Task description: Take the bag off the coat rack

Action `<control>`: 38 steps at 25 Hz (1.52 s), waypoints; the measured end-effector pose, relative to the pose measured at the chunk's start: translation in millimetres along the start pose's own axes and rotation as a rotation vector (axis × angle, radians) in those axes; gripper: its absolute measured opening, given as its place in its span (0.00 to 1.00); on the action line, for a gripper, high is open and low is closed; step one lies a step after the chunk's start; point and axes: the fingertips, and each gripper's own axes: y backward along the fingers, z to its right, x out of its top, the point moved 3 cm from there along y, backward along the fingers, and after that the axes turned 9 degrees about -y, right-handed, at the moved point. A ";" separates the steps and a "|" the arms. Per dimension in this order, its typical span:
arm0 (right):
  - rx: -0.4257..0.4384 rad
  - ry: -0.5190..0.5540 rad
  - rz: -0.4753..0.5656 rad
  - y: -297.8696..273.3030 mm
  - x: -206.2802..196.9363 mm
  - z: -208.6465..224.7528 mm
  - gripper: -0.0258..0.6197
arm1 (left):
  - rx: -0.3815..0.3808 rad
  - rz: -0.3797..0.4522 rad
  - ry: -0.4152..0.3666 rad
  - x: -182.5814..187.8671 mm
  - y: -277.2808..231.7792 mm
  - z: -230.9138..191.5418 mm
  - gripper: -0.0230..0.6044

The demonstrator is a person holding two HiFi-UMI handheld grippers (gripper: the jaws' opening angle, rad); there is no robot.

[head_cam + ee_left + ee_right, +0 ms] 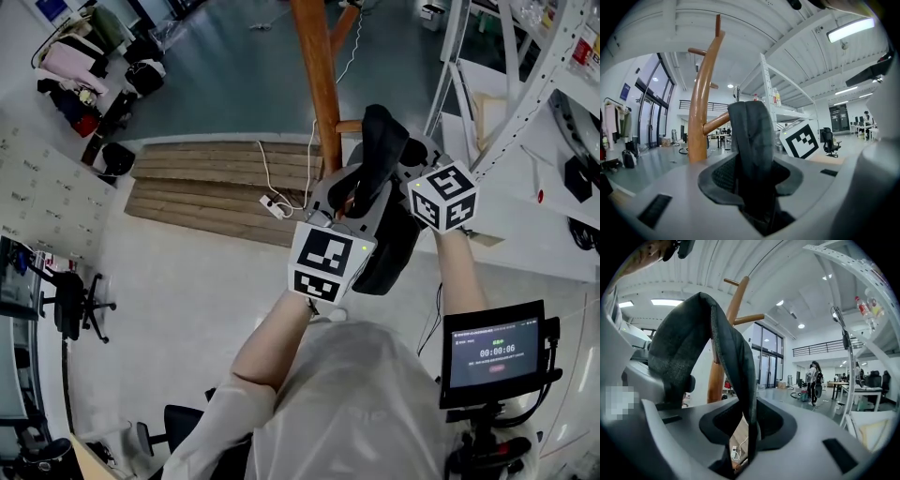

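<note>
A wooden coat rack rises from a wood platform; its pole and pegs also show in the left gripper view and the right gripper view. A black bag hangs beside the pole by its dark strap. My left gripper holds the thick strap, which fills the gap between its jaws. My right gripper is just right of it. The strap arches over the right gripper and passes edge-on between its jaws, with floor showing beside it.
White metal shelving stands close on the right. A small screen on a stand is at lower right. A white power strip lies on the wood platform. Office chairs are at far left. A person walks in the distance.
</note>
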 end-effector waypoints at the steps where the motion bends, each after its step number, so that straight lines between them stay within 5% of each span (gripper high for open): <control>1: -0.009 -0.017 0.003 0.6 0.3 1.2 0.19 | 0.000 0.004 0.012 0.0 0.2 -0.6 0.26; 11: -0.099 -0.204 0.038 14.7 6.0 24.9 0.16 | -0.047 0.032 0.142 1.8 1.9 -5.6 0.15; 20: -0.145 -0.238 0.126 46.9 38.4 31.6 0.15 | -0.125 0.101 0.120 33.2 7.5 4.8 0.13; 32: -0.303 -0.256 0.211 139.2 65.7 26.0 0.15 | -0.347 0.187 0.111 81.1 16.9 48.2 0.13; 38: -0.450 -0.276 0.233 197.8 20.0 67.2 0.15 | -0.488 0.192 0.121 55.1 -30.5 95.2 0.13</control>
